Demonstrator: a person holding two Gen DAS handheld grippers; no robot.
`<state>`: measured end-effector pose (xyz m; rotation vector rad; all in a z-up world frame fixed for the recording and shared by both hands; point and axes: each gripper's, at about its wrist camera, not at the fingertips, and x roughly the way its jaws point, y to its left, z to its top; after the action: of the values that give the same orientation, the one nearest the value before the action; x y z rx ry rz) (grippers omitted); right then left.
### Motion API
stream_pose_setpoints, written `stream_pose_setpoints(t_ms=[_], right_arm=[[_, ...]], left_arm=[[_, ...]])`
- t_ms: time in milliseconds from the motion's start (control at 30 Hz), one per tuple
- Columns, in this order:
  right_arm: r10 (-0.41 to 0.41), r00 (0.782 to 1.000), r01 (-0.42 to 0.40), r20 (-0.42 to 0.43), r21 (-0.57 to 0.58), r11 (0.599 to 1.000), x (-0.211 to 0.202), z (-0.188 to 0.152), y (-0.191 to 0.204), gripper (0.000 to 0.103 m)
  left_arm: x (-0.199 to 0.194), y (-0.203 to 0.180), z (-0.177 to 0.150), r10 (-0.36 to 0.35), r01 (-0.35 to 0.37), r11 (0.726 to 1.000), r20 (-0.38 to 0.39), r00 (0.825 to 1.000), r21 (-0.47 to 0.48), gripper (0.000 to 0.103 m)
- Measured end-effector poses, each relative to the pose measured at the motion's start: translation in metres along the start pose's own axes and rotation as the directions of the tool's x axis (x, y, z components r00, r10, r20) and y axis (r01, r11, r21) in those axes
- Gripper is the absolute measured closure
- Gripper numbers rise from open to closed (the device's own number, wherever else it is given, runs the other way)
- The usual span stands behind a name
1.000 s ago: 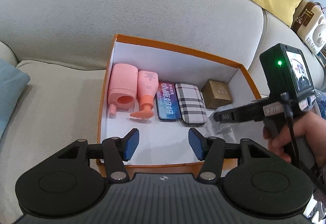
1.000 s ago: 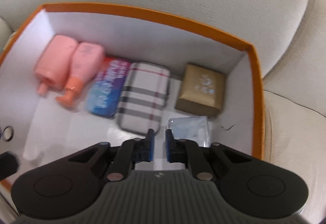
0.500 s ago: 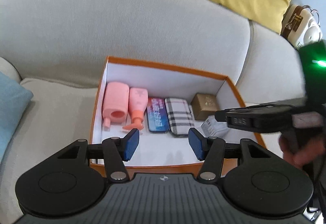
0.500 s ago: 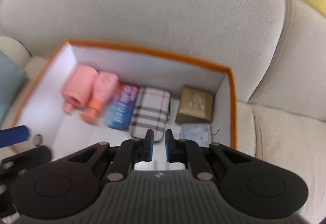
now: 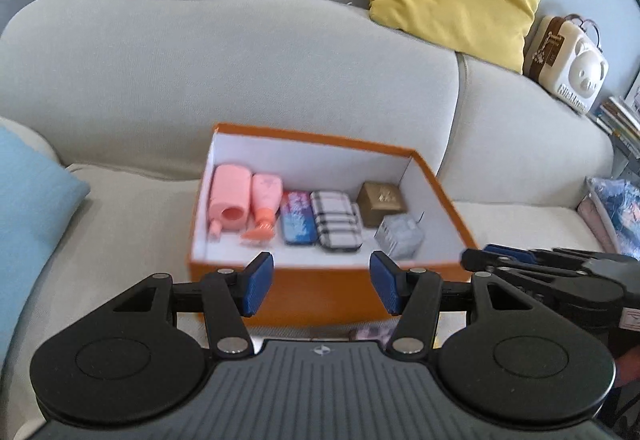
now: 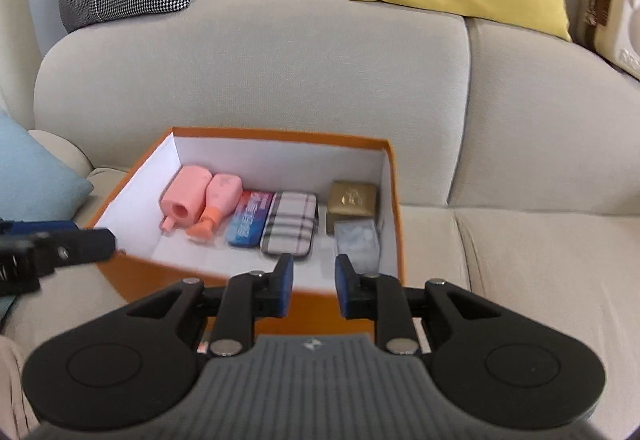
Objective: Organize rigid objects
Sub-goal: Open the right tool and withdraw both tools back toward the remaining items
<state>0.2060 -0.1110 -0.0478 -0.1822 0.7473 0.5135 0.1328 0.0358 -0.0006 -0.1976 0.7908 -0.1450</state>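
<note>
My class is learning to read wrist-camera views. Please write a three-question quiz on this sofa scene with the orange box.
1. True or false: the orange box sits on the sofa.
2. Which lies at the left end of the row in the box? A) plaid case B) pink bottle C) gold box
3. Does the right gripper hold anything?

Key: 1 true. 2 B. 3 No; its jaws have just been opening, with nothing between them.

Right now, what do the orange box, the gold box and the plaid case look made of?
Orange box: likely matte cardboard, with thin straight walls and a white lining. Gold box: probably card with a metallic sheen that catches light. Plaid case: rounded corners, printed check; hard shell or fabric, unclear.
</note>
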Motion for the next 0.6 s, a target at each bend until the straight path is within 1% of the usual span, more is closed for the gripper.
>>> stream_pose_setpoints(t_ms=[67, 133, 300, 333, 400, 433, 533, 600], right_arm=[[0.007, 1.000, -0.007, 0.006, 0.030, 1.000, -0.010, -0.014, -0.003, 0.080], [0.019, 1.000, -0.019, 0.000, 0.062, 0.998, -0.012, -0.031, -0.004, 0.080], [0.049, 0.997, -0.042, -0.058, 0.116, 0.992, -0.015, -0.074, 0.004, 0.080], [0.059, 0.996, -0.049, -0.070, 0.125, 0.991, -0.015, -0.082, 0.006, 0.078], [0.076, 0.993, -0.064, -0.088, 0.134, 0.989, -0.013, -0.095, 0.010, 0.069], [0.086, 0.992, -0.073, -0.094, 0.136, 0.988, -0.014, -0.102, 0.013, 0.067], [0.106, 0.990, -0.093, -0.094, 0.133, 0.987, -0.011, -0.114, 0.019, 0.066], [0.105, 0.989, -0.093, -0.101, 0.119, 0.989, -0.006, -0.120, 0.022, 0.066]], left_arm=[[-0.006, 0.006, -0.010, -0.002, 0.001, 1.000, -0.030, 1.000, -0.008, 0.037], [-0.008, 0.013, -0.021, -0.019, 0.015, 0.999, -0.085, 0.996, -0.043, 0.039], [-0.009, 0.026, -0.055, -0.004, -0.008, 0.997, -0.175, 0.985, -0.072, 0.046], [-0.008, 0.028, -0.061, -0.004, -0.013, 0.996, -0.195, 0.981, -0.086, 0.047], [-0.004, 0.034, -0.073, -0.016, -0.017, 0.990, -0.239, 0.971, -0.138, 0.047], [0.000, 0.037, -0.079, -0.022, -0.023, 0.986, -0.258, 0.966, -0.168, 0.048], [0.012, 0.042, -0.093, -0.037, -0.036, 0.971, -0.301, 0.953, -0.236, 0.053], [0.018, 0.044, -0.101, -0.050, -0.037, 0.963, -0.311, 0.949, -0.268, 0.053]])
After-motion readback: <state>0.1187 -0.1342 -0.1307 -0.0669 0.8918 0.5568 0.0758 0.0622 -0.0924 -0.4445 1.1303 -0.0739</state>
